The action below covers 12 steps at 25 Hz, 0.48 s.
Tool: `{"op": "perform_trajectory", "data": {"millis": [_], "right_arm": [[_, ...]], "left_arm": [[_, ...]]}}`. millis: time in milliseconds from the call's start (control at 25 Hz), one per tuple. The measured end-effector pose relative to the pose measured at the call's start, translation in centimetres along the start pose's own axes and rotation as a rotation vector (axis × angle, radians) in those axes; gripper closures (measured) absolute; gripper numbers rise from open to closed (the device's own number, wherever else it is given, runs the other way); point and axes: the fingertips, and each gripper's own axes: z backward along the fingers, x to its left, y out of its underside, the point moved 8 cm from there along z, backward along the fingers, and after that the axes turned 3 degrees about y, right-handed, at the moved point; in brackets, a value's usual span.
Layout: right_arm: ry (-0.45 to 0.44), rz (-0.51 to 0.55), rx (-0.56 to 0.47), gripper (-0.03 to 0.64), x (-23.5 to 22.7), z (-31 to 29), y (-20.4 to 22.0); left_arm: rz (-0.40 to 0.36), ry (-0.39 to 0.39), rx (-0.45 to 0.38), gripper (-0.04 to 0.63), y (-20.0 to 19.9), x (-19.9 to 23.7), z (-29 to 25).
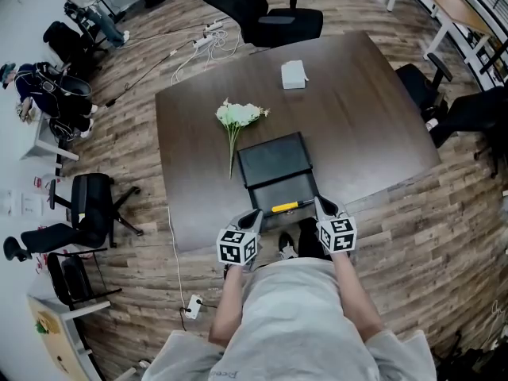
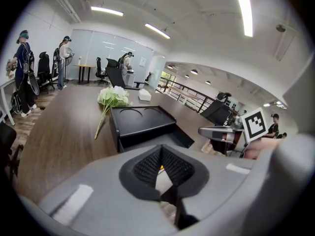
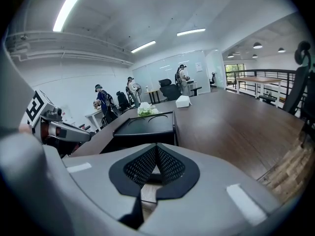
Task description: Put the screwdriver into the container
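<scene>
- At the near edge of the table (image 1: 357,117), the black container (image 1: 279,190) sits open straight ahead of me. Its lid (image 1: 274,159) is folded back to the far side, so the tray faces me with nothing over it.
- Inside that tray the screwdriver (image 1: 290,206) lies crosswise, yellow handle to the left and dark end to the right. From how it lies, I judge the task's thing is already where it belongs.
- My left gripper (image 1: 252,217) hangs at the container's near left corner, jaws pressed together with nothing between them. A sliver of yellow shows past the pads in its own view, and I take that for the handle beyond, not something held.
- My right gripper (image 1: 323,209) hangs at the near right corner, jaws likewise closed and empty.
- I hold both just beside the tray, one on each flank and apart from the screwdriver. That looks to me like a parked pose, since nothing calls for a grip.
- Flowers (image 1: 238,116) lie just past the lid on the left and a white box (image 1: 294,74) sits further off, both well out of my way.
</scene>
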Motion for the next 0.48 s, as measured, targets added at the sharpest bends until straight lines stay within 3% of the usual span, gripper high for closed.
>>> {"op": "perform_trajectory", "data": {"millis": [480], "right_arm": [[-0.002, -0.056, 0.018, 0.615, 0.8, 0.1, 2.0]], "left_arm": [[0.020, -0.044, -0.004, 0.541, 2.0, 0.3, 2.6]]}}
